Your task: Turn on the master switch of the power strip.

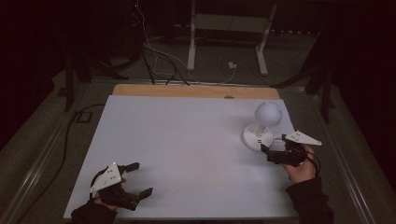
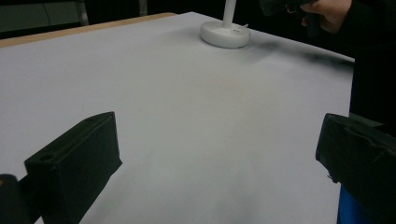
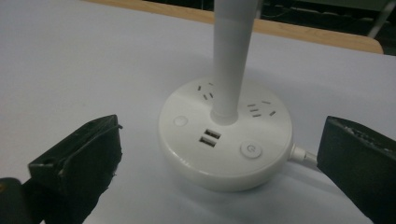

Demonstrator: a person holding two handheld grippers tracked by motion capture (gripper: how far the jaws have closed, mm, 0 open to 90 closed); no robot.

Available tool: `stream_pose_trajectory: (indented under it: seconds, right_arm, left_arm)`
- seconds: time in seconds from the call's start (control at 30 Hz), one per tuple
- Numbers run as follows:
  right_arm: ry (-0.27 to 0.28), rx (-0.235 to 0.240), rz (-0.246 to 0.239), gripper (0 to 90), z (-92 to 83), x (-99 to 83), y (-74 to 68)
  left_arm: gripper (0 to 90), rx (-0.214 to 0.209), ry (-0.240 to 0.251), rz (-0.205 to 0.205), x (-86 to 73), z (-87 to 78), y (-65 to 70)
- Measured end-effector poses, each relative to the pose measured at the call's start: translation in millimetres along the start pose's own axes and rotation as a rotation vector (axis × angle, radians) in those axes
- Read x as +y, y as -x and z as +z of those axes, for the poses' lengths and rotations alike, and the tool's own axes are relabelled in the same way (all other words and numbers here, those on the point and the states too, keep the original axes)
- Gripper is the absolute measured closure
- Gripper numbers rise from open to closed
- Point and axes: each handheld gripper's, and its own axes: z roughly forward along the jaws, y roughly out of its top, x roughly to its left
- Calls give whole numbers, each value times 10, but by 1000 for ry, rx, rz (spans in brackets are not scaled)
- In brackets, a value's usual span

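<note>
The white desk lamp with a round plastic base, a slim upright stem and a ball-shaped head stands on the right part of the white table sheet, toward the far side. In the right gripper view its base shows several socket slots, two USB ports at the front, a round power button to the right of them and a plain round button to the left; the stem rises upright from the middle of the base, and a white cable leaves the base at the right.

The right gripper, held in a hand with a dark sleeve, sits just beside the base on its near right side. Its black jaws stand wide apart, one to each side of the base in its own view, and touch nothing.

The left gripper rests near the front left corner of the sheet, well apart from the lamp. Its jaws are also spread wide, with bare sheet between them.

Beyond the sheet a strip of the wooden tabletop shows along the far edge.
</note>
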Motion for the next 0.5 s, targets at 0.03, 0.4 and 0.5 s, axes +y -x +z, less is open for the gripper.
stream_pose_trajectory:
  seconds: [0.03, 0.4, 0.5]
  right_arm:
    - [0, -2, 11, 0, 9, 1, 1]
    - [4, -5, 124, 0, 86, 21, 23]
    - [20, -3, 144, 0, 83, 29, 27]
  left_arm:
    - [3, -1, 1, 0, 0, 0, 0]
    - [3, -1, -1, -3, -2, 1, -1]
    - [3, -1, 1, -5, -2, 3, -5]
